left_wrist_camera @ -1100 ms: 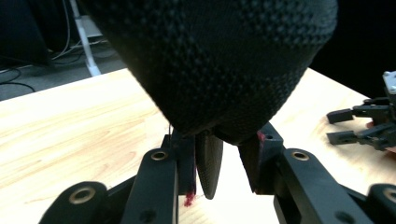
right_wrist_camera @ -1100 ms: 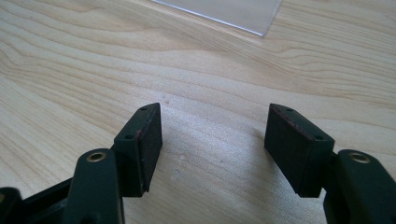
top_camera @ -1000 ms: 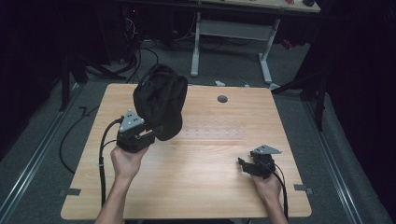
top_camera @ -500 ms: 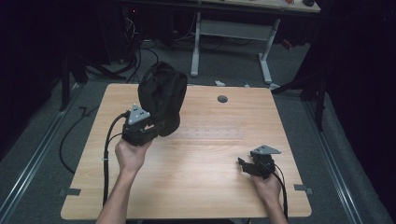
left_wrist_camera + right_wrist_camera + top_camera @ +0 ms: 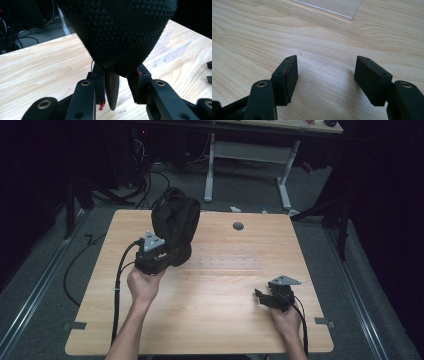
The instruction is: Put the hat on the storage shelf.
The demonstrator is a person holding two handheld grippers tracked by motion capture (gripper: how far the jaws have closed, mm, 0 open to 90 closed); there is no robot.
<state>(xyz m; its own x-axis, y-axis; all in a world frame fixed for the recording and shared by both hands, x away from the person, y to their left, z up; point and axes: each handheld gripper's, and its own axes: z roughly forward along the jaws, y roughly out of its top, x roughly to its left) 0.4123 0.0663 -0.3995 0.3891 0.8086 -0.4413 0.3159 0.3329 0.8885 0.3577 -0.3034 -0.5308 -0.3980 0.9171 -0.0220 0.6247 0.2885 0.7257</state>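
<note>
No legible txt, labels or nos. anywhere.

A pale wooden bench [image 5: 210,305] sits mid-room, lit bright against a dark surround, a round grommet hole [image 5: 238,226] near its far edge and a clear strip [image 5: 227,263] lying across its middle. Grey carpet [image 5: 45,285] spreads all round, with metal floor rails [image 5: 35,292] running along both sides. Behind stands a second desk [image 5: 250,126] on white legs [image 5: 285,185]. Loose cables [image 5: 150,175] tangle on the floor at far left. Black drapes [image 5: 385,195] close off the right.
</note>
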